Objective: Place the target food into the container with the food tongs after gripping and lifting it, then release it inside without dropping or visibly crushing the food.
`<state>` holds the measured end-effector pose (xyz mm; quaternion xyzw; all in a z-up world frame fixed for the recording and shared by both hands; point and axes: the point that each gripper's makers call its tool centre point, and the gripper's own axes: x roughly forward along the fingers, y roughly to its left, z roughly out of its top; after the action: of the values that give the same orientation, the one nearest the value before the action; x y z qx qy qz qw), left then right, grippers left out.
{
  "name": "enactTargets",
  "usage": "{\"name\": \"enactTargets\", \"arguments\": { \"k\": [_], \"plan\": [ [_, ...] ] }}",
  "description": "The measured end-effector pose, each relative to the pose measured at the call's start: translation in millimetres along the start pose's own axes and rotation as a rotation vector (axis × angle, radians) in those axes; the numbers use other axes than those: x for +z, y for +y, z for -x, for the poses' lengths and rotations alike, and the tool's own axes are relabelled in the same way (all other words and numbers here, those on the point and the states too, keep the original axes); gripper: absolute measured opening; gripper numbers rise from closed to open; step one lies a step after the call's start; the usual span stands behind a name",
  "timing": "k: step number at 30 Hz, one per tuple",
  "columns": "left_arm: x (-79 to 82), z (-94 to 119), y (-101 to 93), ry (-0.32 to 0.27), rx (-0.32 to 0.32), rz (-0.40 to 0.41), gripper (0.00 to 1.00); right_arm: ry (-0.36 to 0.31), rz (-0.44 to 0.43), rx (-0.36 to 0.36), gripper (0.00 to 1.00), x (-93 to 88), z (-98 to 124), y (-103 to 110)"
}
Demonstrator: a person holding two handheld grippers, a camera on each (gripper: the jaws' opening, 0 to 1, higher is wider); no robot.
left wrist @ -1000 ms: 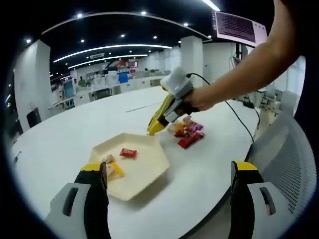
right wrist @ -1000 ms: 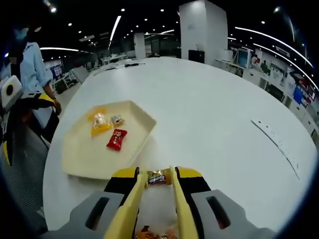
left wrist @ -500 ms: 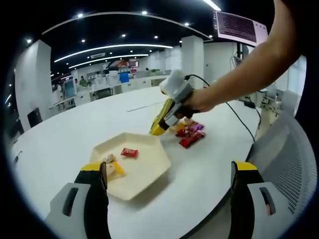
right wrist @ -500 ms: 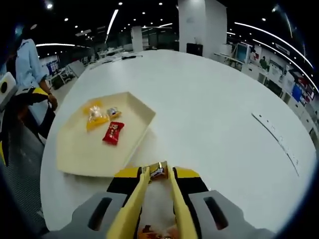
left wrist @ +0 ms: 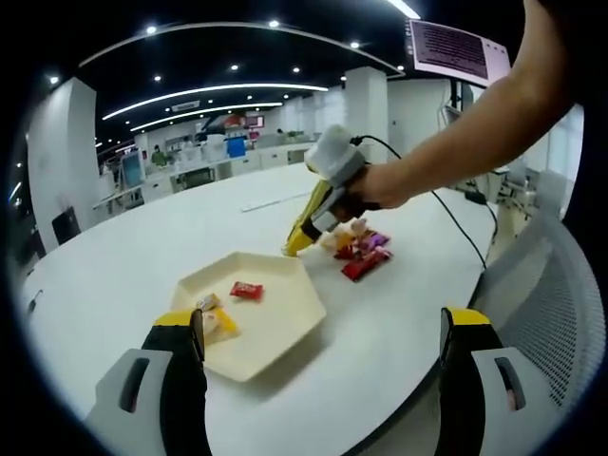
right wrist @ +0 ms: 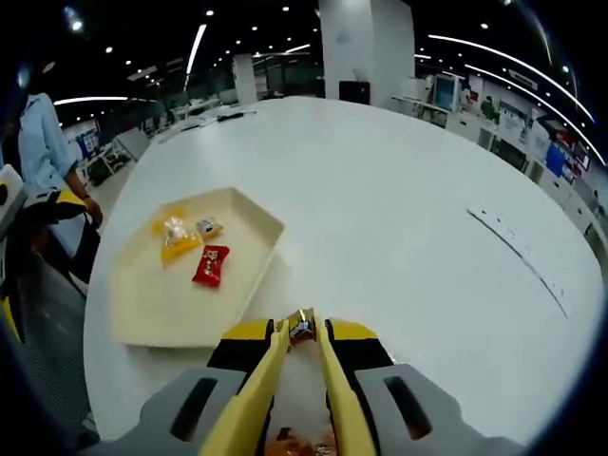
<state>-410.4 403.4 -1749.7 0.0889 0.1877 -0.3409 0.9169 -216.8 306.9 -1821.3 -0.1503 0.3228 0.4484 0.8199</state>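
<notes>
Your right gripper [right wrist: 302, 332] rises from the 6 o'clock edge of the right gripper view, its yellow jaws clenched on a small wrapped candy [right wrist: 303, 327] pinched at their tips, held above the white bench [right wrist: 408, 218]. Past the tips, toward 10 o'clock, sits the cream hexagonal tray [right wrist: 152, 304]. Inside it lie a red wrapped candy [right wrist: 210, 265] near the middle, a yellow wrapped candy [right wrist: 175, 237] further toward 10 o'clock, and a small silvery wrapped piece [right wrist: 208, 226] just beside the yellow one. At the 9 o'clock edge a person in a light blue shirt [right wrist: 43, 142] stands by the bench.

In the left gripper view, your left gripper [left wrist: 323, 332] has its jaws released and spread wide apart at 7 and 5 o'clock, with nothing between them. The tray [left wrist: 275, 332] lies on the bench [left wrist: 123, 247] just past the left jaw, with the red candy [left wrist: 246, 290] near its centre and the yellow candy [left wrist: 217, 323] close to the left jaw. Your right gripper [left wrist: 302, 240] comes in from 2 o'clock, held by your hand [left wrist: 380, 185], its yellow tips pointing down above the bench just beyond the far edge of the tray. Beside it, toward 3 o'clock, a loose pile of wrapped candies [left wrist: 361, 252] rests on the bench.
</notes>
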Motion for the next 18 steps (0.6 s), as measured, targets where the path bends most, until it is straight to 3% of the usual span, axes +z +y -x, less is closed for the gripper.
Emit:
{"name": "enactTargets", "arguments": {
  "k": [3,8,13,18],
  "plan": [
    [-0.3,0,-0.5,0.002,-0.002,-0.003,0.99,-0.012,-0.006,-0.008,0.2,6.4,5,-3],
    [0.3,0,-1.5,-0.001,-0.009,0.0,0.99,-0.06,0.0,-0.018,0.2,31.5,16,-1],
    [1.1,0,0.3,-0.007,-0.002,-0.005,0.99,-0.108,0.007,0.003,0.2,62.5,23,13],
    [0.4,1,-0.6,-0.005,-0.004,-0.011,0.99,-0.172,0.035,0.043,0.2,102.6,25,41]
  ]
}}
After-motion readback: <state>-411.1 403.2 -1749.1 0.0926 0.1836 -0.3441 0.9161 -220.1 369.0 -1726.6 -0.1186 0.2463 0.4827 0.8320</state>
